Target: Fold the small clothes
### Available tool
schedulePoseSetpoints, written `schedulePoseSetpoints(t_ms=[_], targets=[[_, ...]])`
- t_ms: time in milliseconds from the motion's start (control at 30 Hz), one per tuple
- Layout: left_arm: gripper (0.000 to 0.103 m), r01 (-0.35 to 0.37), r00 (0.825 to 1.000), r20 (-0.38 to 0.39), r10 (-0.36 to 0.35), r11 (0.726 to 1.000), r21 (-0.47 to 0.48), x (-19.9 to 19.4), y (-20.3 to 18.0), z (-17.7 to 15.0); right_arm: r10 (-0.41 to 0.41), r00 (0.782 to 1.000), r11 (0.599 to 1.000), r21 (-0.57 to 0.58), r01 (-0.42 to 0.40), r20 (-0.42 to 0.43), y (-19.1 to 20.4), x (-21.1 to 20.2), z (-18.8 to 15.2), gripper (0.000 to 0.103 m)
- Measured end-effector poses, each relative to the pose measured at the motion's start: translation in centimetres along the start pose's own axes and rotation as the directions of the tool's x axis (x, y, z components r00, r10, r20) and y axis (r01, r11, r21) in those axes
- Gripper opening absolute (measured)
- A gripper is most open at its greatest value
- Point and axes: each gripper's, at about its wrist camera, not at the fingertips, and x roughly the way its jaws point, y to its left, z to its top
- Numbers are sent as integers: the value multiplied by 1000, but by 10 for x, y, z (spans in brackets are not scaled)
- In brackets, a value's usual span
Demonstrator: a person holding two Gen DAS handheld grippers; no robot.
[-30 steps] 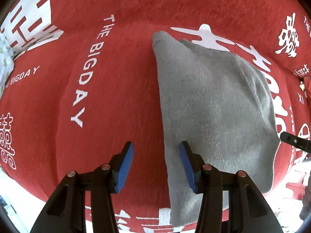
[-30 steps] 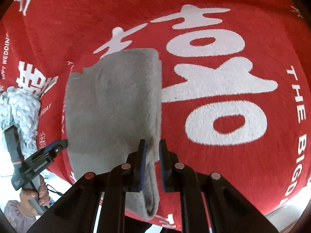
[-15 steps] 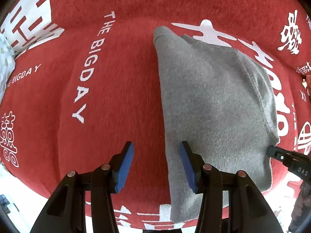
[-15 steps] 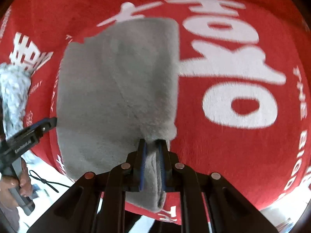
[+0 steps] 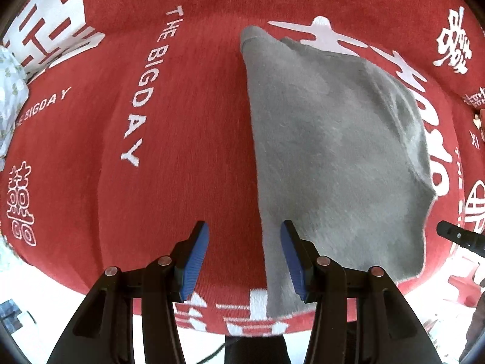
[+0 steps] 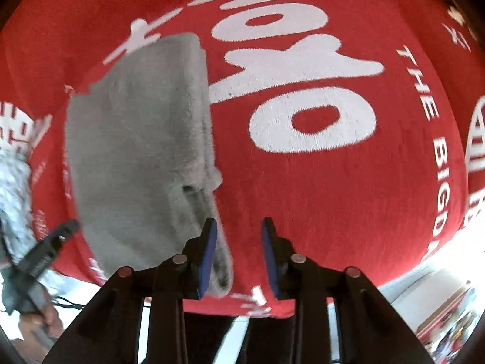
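Observation:
A folded grey fleece garment [image 5: 333, 151] lies flat on the red cloth with white lettering [image 5: 182, 121]. My left gripper [image 5: 244, 239] hangs open above it, pointing down; the garment's left edge runs between its fingers, near the right pad. In the right wrist view the garment [image 6: 139, 139] lies left of centre. My right gripper [image 6: 239, 236] is opening, and the garment's near right corner sits by its left pad, with neither pad pressing on it. The right gripper's tip [image 5: 454, 236] shows at the garment's right edge. The left gripper [image 6: 51, 251] shows at its left edge.
A white floral cloth [image 5: 9, 91] lies at the far left of the table, also seen as a floral cloth [image 6: 12, 188] in the right wrist view. The table's near edge [image 5: 212, 324] runs just under both grippers. A hand [image 6: 45, 324] holds the left gripper.
The right gripper was shut on the garment's near corner; its jaws have now parted, the corner has dropped onto the cloth, and the gripper has shifted slightly right. The left gripper has stayed put.

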Motion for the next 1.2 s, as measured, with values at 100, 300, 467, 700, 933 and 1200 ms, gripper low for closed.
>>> schedulePoseSetpoints(t_ms=[100, 300, 467, 700, 933, 1200], targets=[[51, -6, 1000, -9, 6, 1000, 11, -13, -9, -5, 10, 1000, 999, -39, -9, 4, 12, -15, -5, 43], [76, 13, 1000, -2, -13, 1000, 27, -41, -21, -14, 22, 999, 993, -117, -19, 23, 42, -36, -11, 63], [99, 11, 1000, 23, -12, 999, 36, -61, -22, -18, 7, 998, 986, -165, 4, 63, 63, -49, -14, 82], [99, -26, 999, 27, 26, 999, 21, -70, -19, -19, -43, 993, 980, -187, 63, 110, 75, -64, -21, 103], [99, -86, 996, 41, 85, 996, 25, -79, -16, -18, -66, 992, 977, -195, 86, 106, 85, -67, -19, 103], [99, -75, 996, 51, 76, 997, -17, -89, -10, -19, -99, 988, 972, -200, 121, 116, 90, -75, -20, 103]])
